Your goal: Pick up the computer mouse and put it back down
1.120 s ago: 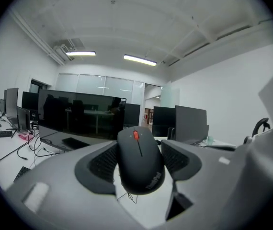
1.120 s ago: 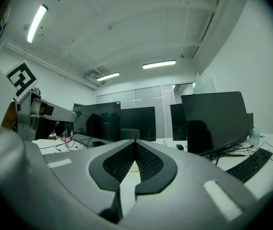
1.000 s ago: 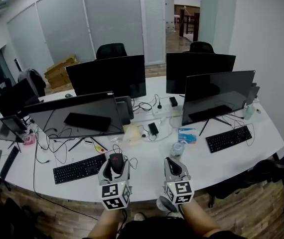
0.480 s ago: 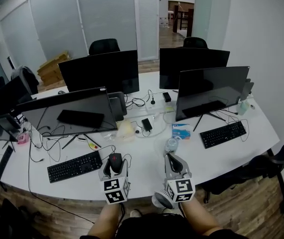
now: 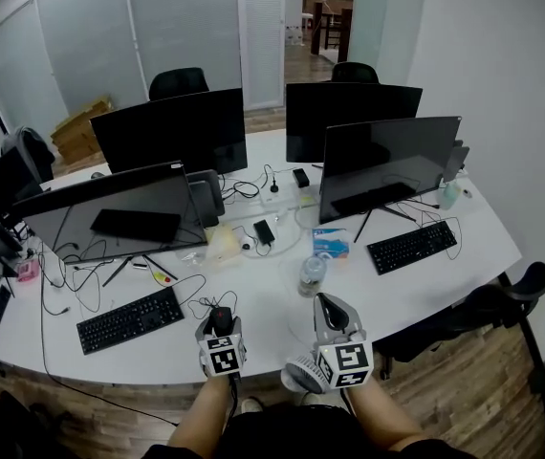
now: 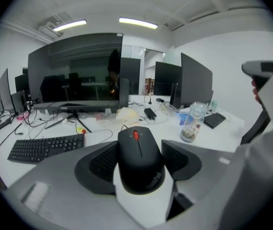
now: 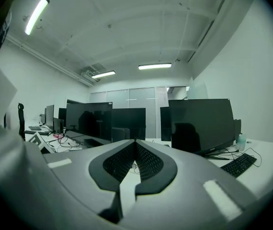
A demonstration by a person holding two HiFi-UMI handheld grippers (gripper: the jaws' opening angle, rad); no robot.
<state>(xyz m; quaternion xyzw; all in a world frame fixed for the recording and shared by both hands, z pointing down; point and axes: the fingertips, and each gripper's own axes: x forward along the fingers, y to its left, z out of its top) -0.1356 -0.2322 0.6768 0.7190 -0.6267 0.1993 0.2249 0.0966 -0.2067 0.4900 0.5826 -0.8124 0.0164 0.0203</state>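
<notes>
A black computer mouse (image 6: pixel 139 160) with a red scroll wheel sits between the jaws of my left gripper (image 6: pixel 140 159), which is shut on it. In the head view the mouse (image 5: pixel 222 320) shows at the tip of the left gripper (image 5: pixel 221 328), held over the near edge of the white desk (image 5: pixel 263 333), its cable trailing to the desk. My right gripper (image 5: pixel 328 311) hovers beside it to the right, tilted upward. In the right gripper view its jaws (image 7: pixel 135 160) meet with nothing between them.
A black keyboard (image 5: pixel 129 319) lies left of the mouse, a plastic bottle (image 5: pixel 311 275) stands just beyond the right gripper. Several monitors, cables, a second keyboard (image 5: pixel 412 246) and a blue packet (image 5: pixel 330 244) fill the desk. An office chair (image 5: pixel 483 309) stands at the right.
Both grippers have drawn back toward the desk's near edge, with the mouse still held in the left one. The head view has shifted, so the desk sits further left and up.
</notes>
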